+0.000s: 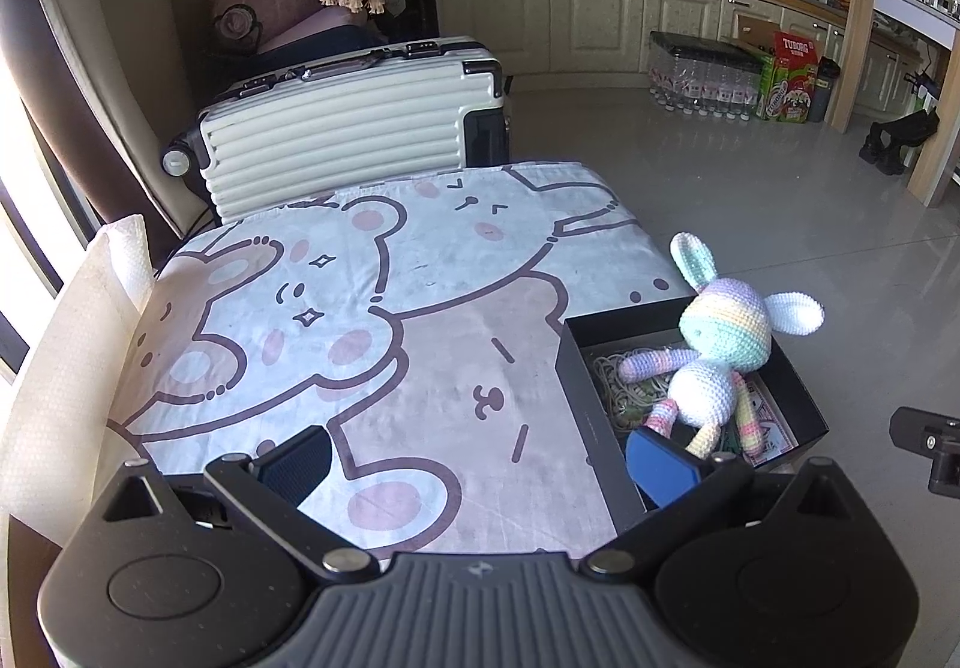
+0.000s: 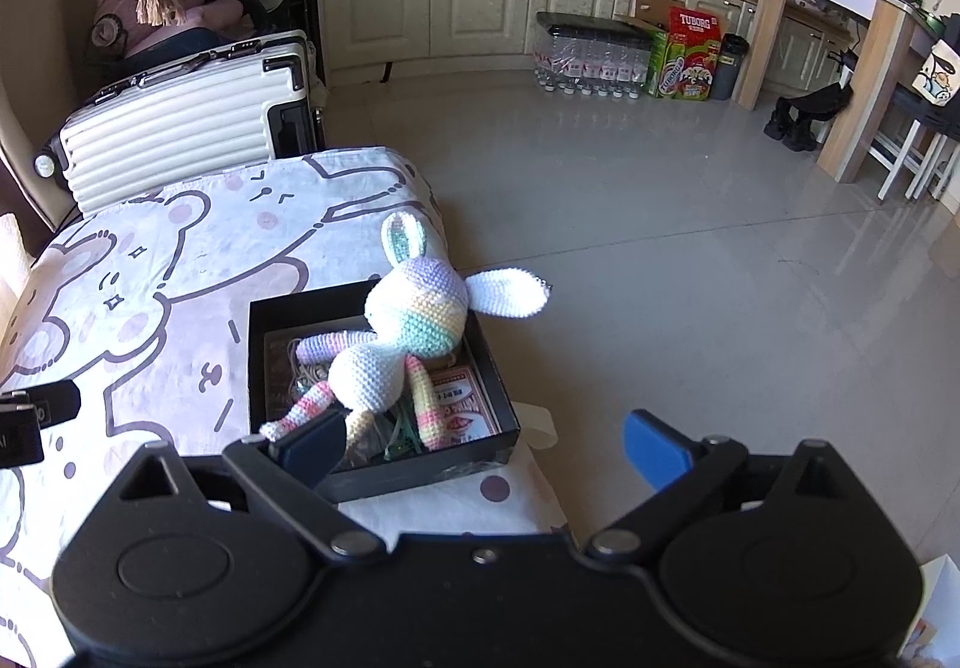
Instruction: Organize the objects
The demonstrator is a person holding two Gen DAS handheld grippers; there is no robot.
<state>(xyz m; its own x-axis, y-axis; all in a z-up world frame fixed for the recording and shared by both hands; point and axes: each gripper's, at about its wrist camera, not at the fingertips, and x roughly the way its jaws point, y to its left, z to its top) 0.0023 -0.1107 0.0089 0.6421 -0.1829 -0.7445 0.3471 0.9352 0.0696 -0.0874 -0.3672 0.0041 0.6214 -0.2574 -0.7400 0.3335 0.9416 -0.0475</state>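
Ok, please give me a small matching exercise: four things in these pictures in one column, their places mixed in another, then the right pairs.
1. crochet bunny
2. suitcase
3. water bottles
4. playing cards

a. on its side behind the table
b. flat at the box bottom
c. sitting in the black box
d. on the floor by the cabinets

Pairs: 1-c, 2-a, 3-d, 4-b

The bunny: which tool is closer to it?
Hard to call; probably the right. The right tool is open just before the bunny, one finger by its legs. The left tool is open beside it, one finger near its foot.
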